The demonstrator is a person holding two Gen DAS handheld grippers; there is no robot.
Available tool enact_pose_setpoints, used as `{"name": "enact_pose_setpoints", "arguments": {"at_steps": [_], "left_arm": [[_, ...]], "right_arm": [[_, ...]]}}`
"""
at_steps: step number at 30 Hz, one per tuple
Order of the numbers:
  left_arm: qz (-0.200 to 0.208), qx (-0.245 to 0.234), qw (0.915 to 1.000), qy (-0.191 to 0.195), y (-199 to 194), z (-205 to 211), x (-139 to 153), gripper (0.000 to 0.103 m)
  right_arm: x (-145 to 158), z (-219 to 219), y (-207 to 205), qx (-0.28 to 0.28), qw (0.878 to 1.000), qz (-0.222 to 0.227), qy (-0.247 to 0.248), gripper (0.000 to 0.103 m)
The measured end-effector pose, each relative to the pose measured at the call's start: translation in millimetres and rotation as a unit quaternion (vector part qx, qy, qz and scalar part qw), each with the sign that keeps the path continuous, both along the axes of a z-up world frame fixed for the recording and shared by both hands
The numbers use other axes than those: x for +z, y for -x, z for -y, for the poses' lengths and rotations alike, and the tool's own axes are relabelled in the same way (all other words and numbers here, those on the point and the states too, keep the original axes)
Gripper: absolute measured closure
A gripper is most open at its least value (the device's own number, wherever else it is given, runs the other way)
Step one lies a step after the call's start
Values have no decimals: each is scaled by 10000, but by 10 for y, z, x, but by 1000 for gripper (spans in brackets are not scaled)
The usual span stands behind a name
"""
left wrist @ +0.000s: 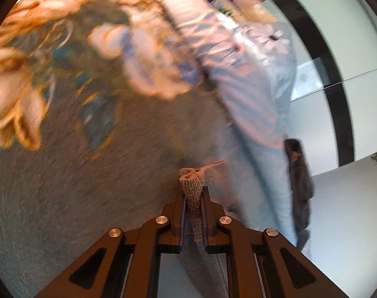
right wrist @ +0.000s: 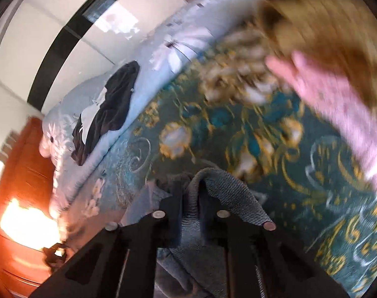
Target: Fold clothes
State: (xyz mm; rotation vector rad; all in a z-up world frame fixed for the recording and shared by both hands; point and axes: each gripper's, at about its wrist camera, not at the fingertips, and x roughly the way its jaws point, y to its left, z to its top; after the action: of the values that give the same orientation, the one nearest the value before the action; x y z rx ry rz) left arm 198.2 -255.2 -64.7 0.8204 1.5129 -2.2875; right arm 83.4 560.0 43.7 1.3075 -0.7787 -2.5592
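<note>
A grey knitted garment [left wrist: 64, 198] lies spread over the bed in the left wrist view. My left gripper [left wrist: 193, 190] is shut on a bunched fold of its edge, which sticks up between the fingers. In the right wrist view my right gripper [right wrist: 192, 188] is shut on another fold of the grey knit [right wrist: 228, 191], which drapes over the right finger. Both views are blurred. A person's hand and pink sleeve [right wrist: 337, 99] cross the upper right of the right wrist view.
The bed has a teal bedspread with gold and white flowers [right wrist: 238, 129] [left wrist: 94, 49]. A pale blue floral quilt [left wrist: 253, 94] [right wrist: 153, 79] runs along its edge, and a dark garment [right wrist: 109, 109] [left wrist: 300, 186] lies on it. Wooden furniture with a bright glare [right wrist: 22, 198] stands at the left.
</note>
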Motion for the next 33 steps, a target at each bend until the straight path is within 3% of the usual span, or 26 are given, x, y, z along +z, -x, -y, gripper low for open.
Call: {"name": "enact_pose_setpoints", "arguments": {"at_steps": [3, 6, 8, 12, 14, 16, 20, 21, 23, 25, 28, 33], "left_arm": [[-939, -146, 9953, 192, 38, -53, 397, 92], [-1064, -168, 9924, 598, 90, -132, 558, 92], [-727, -181, 9960, 480, 191, -101, 397, 92], [104, 95, 9999, -9, 332, -2, -166, 92], [145, 236, 9993, -270, 301, 8, -299, 92], [49, 279, 9989, -365, 271, 20, -269, 92], [158, -11, 9994, -295, 268, 15, -67, 85], [157, -48, 9994, -312, 240, 3, -13, 81], [291, -92, 9991, -287, 126, -29, 75, 61], [473, -115, 9986, -220, 27, -92, 149, 58], [670, -218, 9974, -120, -181, -216, 276, 58], [454, -680, 9957, 432, -678, -605, 564, 57]], "right_arm": [[642, -30, 9, -158, 9942, -1004, -346, 97], [1012, -30, 67, -271, 9853, -1516, -740, 97], [950, -43, 194, -357, 9856, -1377, -912, 97], [350, 16, 550, -192, 9938, -459, -997, 97], [141, 67, 618, -186, 9938, -220, -1075, 97], [-1, 78, 643, -201, 9931, -62, -1152, 97], [63, 84, 591, -101, 9917, -125, -1275, 96], [107, 120, 557, -20, 9908, -174, -1341, 92], [202, 224, 479, 119, 9846, -284, -1720, 80], [286, 331, 387, 208, 9769, -366, -2096, 63], [378, 453, 171, 216, 9681, -452, -2456, 60], [416, 406, -592, 387, 9809, -665, -1788, 60]]}}
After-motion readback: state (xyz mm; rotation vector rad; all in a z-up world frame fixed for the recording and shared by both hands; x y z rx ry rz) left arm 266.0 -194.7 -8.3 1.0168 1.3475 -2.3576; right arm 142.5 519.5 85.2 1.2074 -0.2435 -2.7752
